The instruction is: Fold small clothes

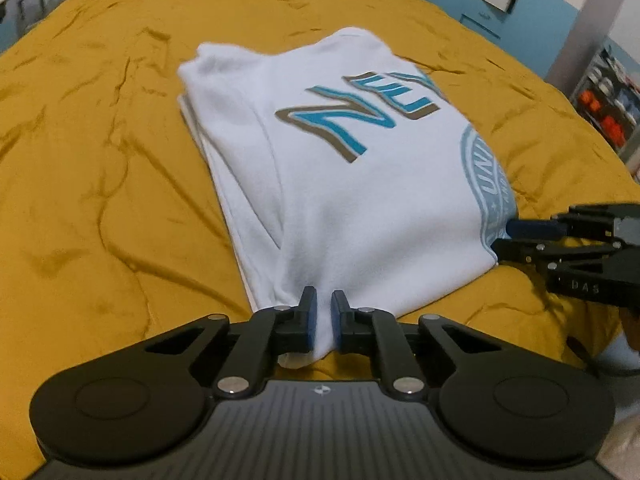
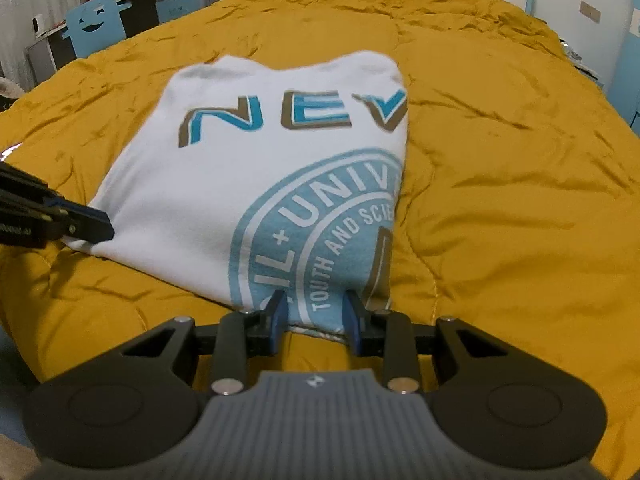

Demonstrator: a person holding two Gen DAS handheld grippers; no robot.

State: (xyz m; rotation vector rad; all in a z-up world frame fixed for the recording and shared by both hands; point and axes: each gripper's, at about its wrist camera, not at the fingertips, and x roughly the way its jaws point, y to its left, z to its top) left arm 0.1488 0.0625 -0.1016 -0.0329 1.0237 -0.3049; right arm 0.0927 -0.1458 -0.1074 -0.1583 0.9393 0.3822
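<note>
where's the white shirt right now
The white shirt lies partly folded on the mustard bedspread, centre of both wrist views, its near edge between the left gripper and right gripper fingers.

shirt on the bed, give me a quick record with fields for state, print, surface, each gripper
shirt: white, folded narrow, lying flat
print: blue and tan letters, light blue round seal
surface: mustard quilt, creased
left gripper: shut on near left hem corner
right gripper: jaws apart, near right hem edge between the pads, no clear pinch
</note>
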